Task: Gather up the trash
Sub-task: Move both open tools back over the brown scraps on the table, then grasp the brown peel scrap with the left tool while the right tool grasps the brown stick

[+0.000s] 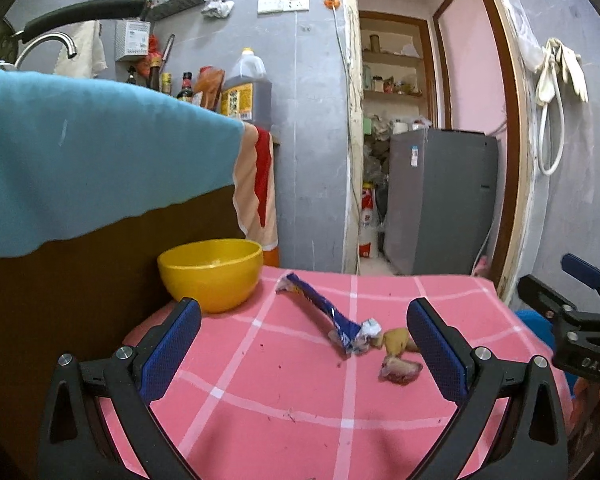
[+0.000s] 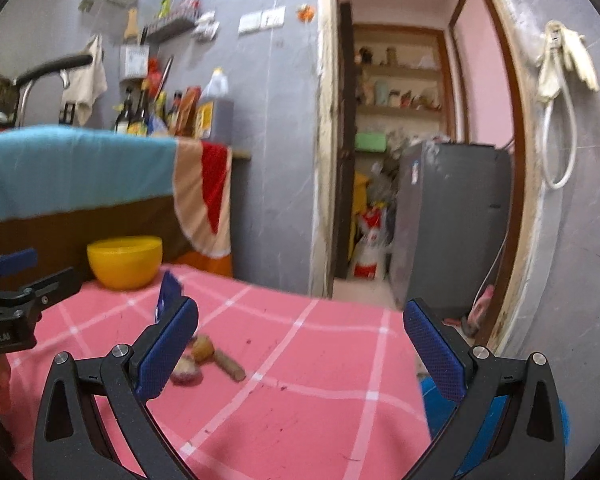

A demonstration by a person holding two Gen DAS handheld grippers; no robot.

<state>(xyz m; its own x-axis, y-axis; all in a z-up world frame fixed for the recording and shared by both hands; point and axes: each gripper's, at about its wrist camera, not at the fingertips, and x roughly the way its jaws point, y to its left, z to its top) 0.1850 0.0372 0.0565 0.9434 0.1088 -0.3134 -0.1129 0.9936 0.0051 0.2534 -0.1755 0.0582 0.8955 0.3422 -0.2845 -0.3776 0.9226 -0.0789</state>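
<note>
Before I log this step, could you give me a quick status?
Left gripper and right gripper open, empty. Blue wrapper and food scraps on pink cloth, yellow bowl beside. Nothing blocking.

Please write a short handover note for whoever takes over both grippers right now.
Left gripper: jaws open, empty, above the near part of the pink checked tablecloth.
Right gripper: jaws open, empty, over the cloth's right side.
Trash, all on the cloth: blue wrapper, yellowish peel pieces, a pinkish scrap.
Yellow bowl stands at the cloth's far left corner; contents cannot be made out.
Done: nothing is held or visibly collected.
Left: pick up the wrapper and scraps; the bowl is probably where they go.
</note>
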